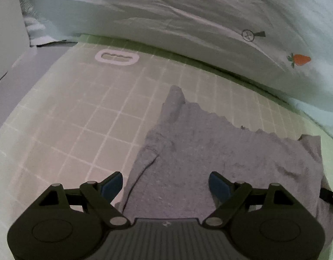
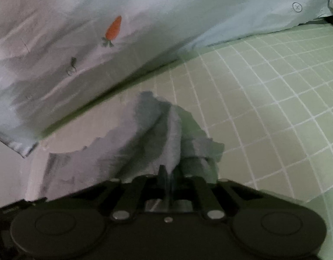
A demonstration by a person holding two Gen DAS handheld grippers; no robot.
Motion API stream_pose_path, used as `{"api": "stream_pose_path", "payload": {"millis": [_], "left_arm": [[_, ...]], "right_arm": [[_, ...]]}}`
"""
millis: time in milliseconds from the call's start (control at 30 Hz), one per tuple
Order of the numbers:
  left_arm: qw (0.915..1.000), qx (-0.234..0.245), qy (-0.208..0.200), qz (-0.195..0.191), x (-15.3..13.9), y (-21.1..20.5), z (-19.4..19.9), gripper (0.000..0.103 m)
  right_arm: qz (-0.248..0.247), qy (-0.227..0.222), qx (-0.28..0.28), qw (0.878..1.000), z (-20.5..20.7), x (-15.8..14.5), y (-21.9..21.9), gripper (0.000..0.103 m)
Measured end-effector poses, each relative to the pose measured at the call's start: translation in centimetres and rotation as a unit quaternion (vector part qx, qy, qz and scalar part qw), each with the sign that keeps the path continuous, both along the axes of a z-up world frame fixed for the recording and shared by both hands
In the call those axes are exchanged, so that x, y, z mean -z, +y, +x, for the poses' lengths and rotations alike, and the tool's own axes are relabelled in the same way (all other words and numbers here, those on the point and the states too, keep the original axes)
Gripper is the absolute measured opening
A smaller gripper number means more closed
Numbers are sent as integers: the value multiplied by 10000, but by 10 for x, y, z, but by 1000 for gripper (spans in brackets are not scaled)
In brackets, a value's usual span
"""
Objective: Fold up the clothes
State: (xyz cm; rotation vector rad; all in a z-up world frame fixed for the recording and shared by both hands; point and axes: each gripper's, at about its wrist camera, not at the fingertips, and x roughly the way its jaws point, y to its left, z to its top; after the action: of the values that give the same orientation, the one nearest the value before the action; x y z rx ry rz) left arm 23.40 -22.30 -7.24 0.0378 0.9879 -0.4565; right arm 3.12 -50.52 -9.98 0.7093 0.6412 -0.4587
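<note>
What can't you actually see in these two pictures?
- Grey cloth: its near edge is hidden under the left claw in the left view.
- Right claw: whether it pinches cloth is blurred in the right view.
- Carrot-print sheet: cut off by both views' edges.

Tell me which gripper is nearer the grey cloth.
Right. The right gripper is shut on the grey cloth, while the left gripper hangs open just above it.
</note>
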Motion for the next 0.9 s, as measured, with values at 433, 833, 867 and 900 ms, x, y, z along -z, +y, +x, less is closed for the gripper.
{"api": "stream_pose_path", "payload": {"millis": [433,833,867,900], "left_arm": [[10000,44,37,-74,-2,-1,3,34],[9911,950,-871,346,-5,-56,20,45],[9898,1001,-924,427,-2,-60,22,45],[9884,1054,-974,505,0,-65,25,44]], "right_arm": [[-724,960,367,9921,-41,12,7,24],[-991,973,278,9899,-25,11,4,47],[-979,991,291,9898,-26,12,3,47],[-952,1005,307,9899,-26,13,3,47]]}}
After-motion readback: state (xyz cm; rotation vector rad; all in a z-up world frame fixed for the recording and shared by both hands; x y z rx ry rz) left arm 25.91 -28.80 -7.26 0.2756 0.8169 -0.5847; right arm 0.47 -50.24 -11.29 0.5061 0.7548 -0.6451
